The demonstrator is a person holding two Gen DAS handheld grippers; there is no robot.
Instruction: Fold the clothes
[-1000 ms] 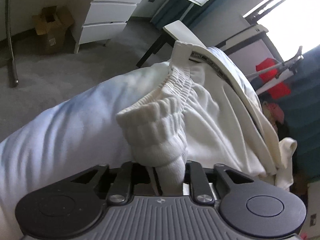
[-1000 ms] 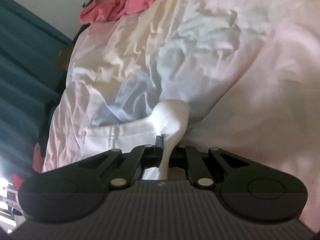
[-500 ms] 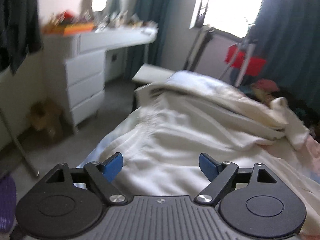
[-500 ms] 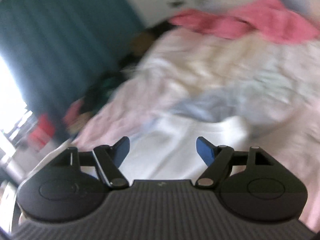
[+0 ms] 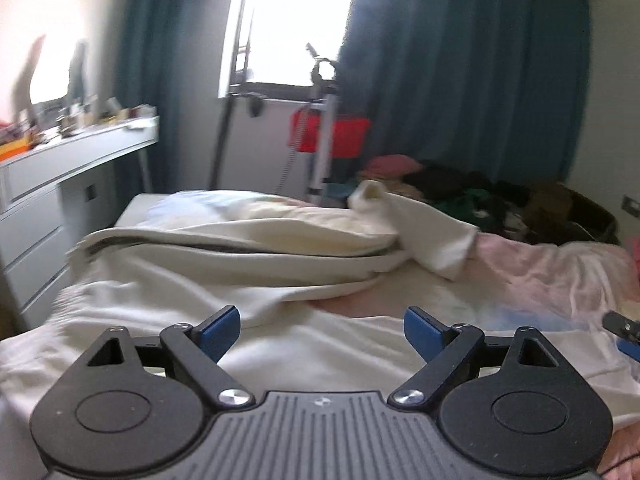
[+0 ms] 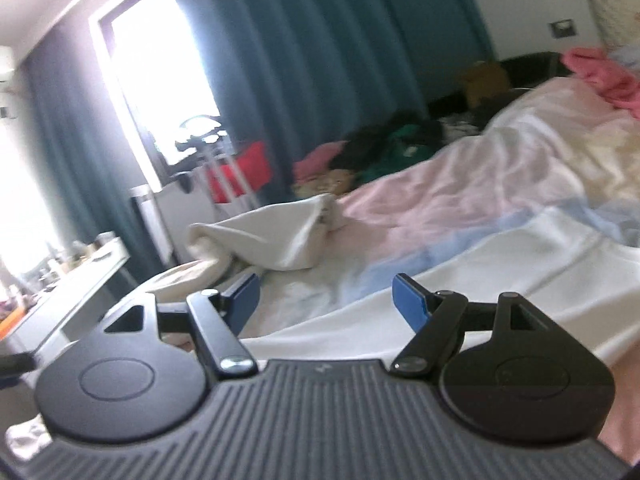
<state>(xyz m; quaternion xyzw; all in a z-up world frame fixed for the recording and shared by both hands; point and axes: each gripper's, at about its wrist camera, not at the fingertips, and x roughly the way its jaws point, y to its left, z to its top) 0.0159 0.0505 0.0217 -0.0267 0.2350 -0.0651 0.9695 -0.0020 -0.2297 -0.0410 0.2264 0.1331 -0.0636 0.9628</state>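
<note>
A blurred white dresser (image 5: 60, 184) is seen far left. White clothes (image 5: 240, 256) lie spread on the bed (image 5: 560, 276). The left gripper (image 5: 320, 330) and right gripper (image 6: 326, 300) are held spread, empty, above them.

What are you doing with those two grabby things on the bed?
Someone is folding clothes on the bed, holding a gripper in each hand. Right now the left gripper and the right gripper are both open and hold nothing. They hover above a white garment spread across the pink bedsheet. A cream-coloured garment lies bunched up farther back, and a pile of darker clothes sits beyond it by the curtain.
</note>
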